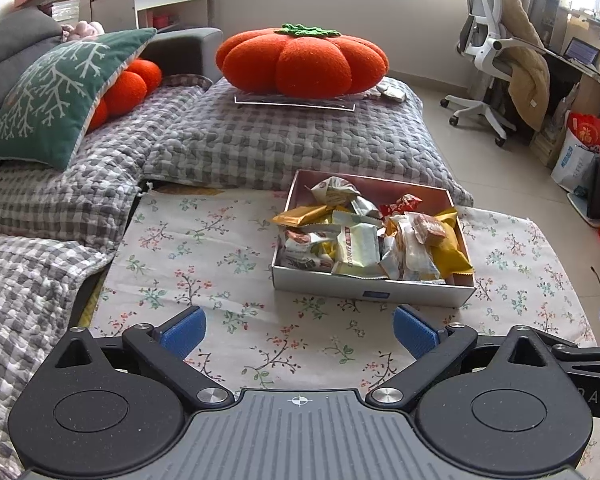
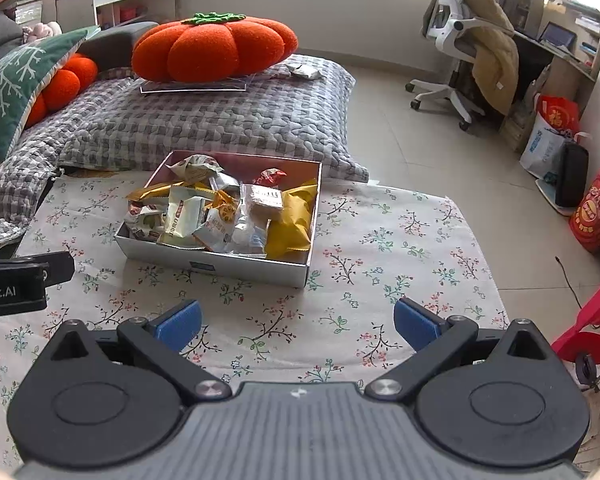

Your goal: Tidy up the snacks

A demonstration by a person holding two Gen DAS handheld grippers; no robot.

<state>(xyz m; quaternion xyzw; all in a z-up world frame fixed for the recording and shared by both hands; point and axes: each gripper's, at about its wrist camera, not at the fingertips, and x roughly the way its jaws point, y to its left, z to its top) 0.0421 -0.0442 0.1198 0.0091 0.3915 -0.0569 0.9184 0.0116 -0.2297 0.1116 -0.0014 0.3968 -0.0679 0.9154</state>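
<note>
**Snack box on counter; both grippers released**

The shallow white cardboard box [image 1: 374,292] sits on the floral-cloth-covered counter [image 1: 204,248], filled with a loose heap of wrapped snack packets [image 1: 364,236] in yellow, white and red. The left hand-held gripper [image 1: 298,330] hovers just short of the box, blue pads spread wide, grasping nothing. The right hand-held gripper [image 2: 296,322] is likewise spread and empty, near the box front. A round orange pumpkin-shaped cushion [image 2: 214,46] rests on the grey checked quilt [image 2: 204,120] beyond.
</note>
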